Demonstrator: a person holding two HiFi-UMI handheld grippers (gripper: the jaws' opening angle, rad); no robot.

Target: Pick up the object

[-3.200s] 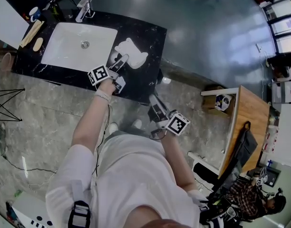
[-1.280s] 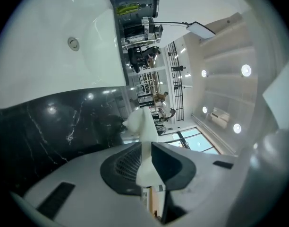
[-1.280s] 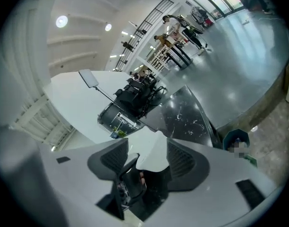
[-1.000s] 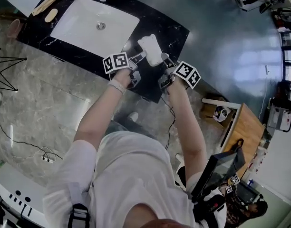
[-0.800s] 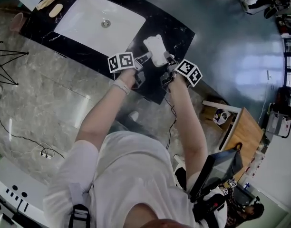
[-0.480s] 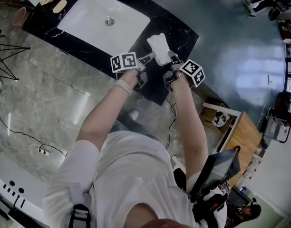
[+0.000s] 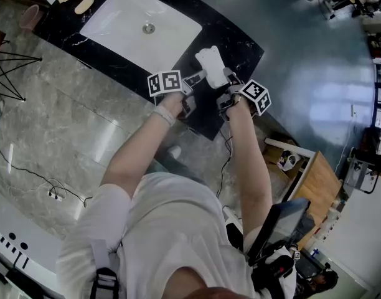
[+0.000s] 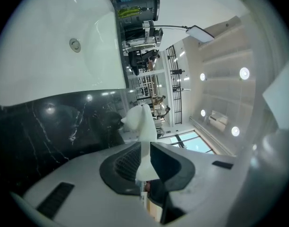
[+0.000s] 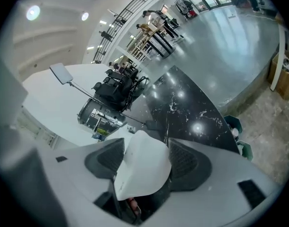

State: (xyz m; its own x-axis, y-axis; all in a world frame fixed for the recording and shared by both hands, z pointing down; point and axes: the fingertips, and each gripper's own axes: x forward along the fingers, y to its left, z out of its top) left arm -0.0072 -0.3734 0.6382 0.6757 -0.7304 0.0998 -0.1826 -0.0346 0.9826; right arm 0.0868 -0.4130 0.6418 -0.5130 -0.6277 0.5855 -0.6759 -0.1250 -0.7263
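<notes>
Two grips: left gripper (image 7: pixel 195 78) pinches white object (image 7: pixel 209 63) edge-on; right gripper (image 7: pixel 228 77) clamps its bent corner.
Lift: raise both hands evenly, clear of counter (image 7: pixel 243 45) right end.

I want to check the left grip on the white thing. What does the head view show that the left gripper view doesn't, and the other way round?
Only the head view: the whole outline of the white object, with the left hand-held gripper and right hand-held gripper at opposite sides, and the person's forearms. Only the left gripper view: its jaws, which have just been closing, clamped on the object's thin edge, plus ceiling lights. Both: the white sink, its drain and the black counter.
</notes>
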